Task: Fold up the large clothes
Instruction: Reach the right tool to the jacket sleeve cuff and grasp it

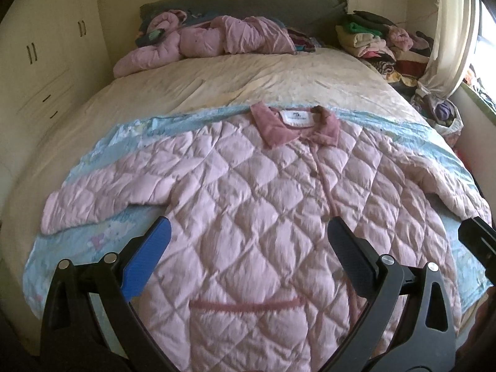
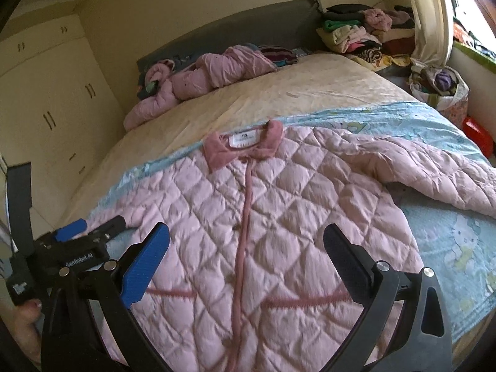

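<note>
A: Quilting first: what is the fabric like?

B: The pink jacket [image 1: 263, 210] is puffy, stitched in diamonds, with a darker corduroy-looking collar [image 1: 297, 127] and a white label inside. It lies face up on a pale blue printed sheet [image 1: 93, 241] at the near end of the bed [image 1: 217, 80], sleeves spread to both sides.

A: And the tools?

B: The left tool [image 1: 248, 248] hovers over the jacket's lower front, its ribbed blue pads spread wide, holding nothing. The right tool [image 2: 246, 248] is likewise wide apart and empty, above the button strip.

A: Farther back?

B: A crumpled pink garment [image 2: 198, 77] near the grey headboard [image 1: 248, 3].
</note>
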Action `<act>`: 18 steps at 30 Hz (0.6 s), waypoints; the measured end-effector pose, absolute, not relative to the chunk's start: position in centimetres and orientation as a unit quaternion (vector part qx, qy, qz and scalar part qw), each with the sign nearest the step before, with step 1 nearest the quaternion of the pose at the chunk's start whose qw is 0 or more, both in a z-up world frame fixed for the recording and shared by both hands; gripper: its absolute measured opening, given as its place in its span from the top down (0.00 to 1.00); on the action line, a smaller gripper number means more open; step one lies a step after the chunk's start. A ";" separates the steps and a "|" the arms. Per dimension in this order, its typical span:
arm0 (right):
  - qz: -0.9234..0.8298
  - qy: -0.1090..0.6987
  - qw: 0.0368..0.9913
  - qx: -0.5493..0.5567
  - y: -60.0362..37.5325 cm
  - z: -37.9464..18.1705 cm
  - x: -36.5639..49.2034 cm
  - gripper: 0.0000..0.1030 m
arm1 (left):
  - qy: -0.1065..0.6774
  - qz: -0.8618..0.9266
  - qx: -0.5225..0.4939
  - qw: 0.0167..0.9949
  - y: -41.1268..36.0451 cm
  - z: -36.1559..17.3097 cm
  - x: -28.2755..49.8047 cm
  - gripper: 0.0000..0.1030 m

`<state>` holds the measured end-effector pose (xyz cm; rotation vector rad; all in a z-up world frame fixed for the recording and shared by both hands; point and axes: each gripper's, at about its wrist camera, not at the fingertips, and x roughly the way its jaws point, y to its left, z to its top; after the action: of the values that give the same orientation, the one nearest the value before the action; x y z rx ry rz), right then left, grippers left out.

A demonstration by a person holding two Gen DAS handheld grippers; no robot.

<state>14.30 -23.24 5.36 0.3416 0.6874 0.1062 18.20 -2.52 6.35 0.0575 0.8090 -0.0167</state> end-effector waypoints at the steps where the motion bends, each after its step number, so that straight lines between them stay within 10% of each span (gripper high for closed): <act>1: 0.050 0.333 0.926 0.172 -23.6 5.6 14.8 0.04 | 0.394 -0.009 0.028 0.919 -2.7 6.5 18.9 0.08; 18: -0.078 0.287 0.915 0.273 -35.9 7.1 21.9 0.04 | 0.404 -0.005 -0.012 0.915 -4.8 7.1 28.4 0.08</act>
<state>21.92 -35.87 7.10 0.5612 0.5912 -0.1599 28.45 -4.77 7.11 -0.0252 0.8315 -0.0108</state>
